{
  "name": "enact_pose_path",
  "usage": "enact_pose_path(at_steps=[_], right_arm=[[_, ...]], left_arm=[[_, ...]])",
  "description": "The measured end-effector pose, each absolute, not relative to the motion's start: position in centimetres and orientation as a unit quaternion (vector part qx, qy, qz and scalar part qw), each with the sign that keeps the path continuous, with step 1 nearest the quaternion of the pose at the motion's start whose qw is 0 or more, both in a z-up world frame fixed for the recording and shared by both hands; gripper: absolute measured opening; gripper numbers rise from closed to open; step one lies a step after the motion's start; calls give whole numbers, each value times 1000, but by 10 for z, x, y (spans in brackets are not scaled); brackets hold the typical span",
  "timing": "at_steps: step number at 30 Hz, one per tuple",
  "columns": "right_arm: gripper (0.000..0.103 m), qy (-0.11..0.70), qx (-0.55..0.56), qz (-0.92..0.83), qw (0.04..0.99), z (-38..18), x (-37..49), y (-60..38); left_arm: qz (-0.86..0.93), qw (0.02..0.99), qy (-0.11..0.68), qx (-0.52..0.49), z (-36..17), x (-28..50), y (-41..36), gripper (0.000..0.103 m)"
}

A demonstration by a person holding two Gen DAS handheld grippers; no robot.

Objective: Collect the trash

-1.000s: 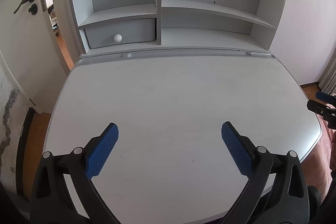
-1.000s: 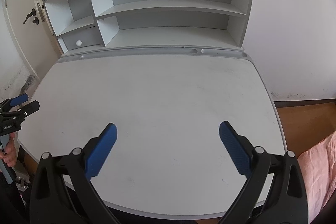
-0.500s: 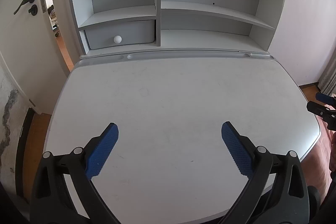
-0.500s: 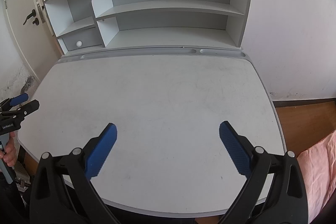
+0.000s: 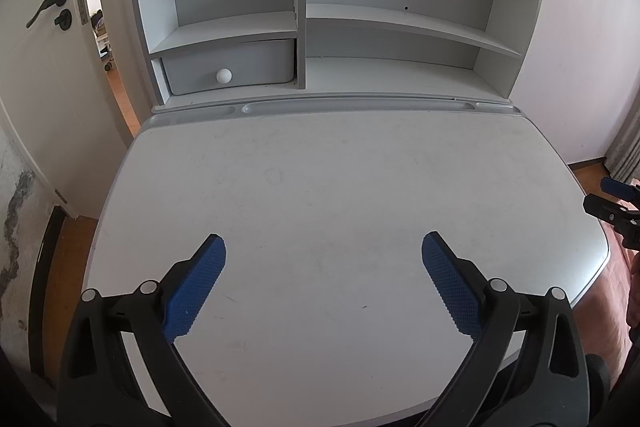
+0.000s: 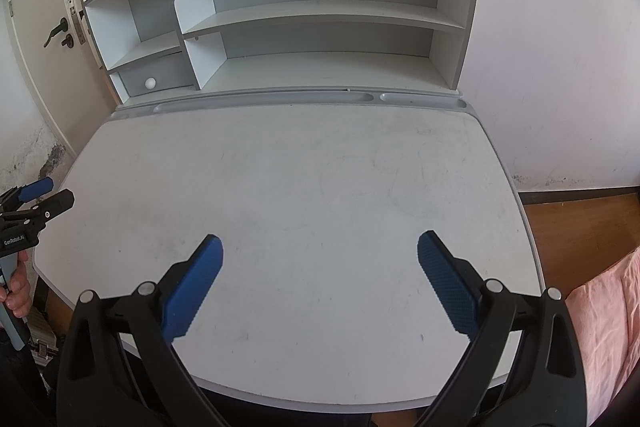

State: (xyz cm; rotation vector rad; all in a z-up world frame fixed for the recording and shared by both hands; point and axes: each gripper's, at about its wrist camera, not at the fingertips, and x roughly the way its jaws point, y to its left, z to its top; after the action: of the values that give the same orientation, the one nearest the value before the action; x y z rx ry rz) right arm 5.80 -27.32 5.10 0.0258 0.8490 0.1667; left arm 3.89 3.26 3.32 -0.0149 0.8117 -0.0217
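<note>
No trash shows in either view. My left gripper (image 5: 322,247) is open and empty, held above the near part of the white desk top (image 5: 328,179). My right gripper (image 6: 320,247) is open and empty above the same desk top (image 6: 304,171). The right gripper also shows at the right edge of the left wrist view (image 5: 616,205). The left gripper shows at the left edge of the right wrist view (image 6: 32,203), held in a hand.
A grey hutch with shelves (image 5: 360,27) stands at the desk's back, with a shut drawer with a white knob (image 5: 224,75). A door (image 5: 44,27) stands ajar at the left. A pink cushion (image 6: 604,311) lies by the desk's right, over wooden floor (image 6: 580,231).
Both views have drifted slightly back and up from the desk. Both grippers stay open and empty.
</note>
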Motion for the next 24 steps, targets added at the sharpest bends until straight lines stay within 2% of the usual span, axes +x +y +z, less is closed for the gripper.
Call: enact_pose_path(at_steps=[24], right_arm=[[94,410,11,82,908,50,57,-275]], left_arm=[[-11,920,391,-6,34,37,35,96]])
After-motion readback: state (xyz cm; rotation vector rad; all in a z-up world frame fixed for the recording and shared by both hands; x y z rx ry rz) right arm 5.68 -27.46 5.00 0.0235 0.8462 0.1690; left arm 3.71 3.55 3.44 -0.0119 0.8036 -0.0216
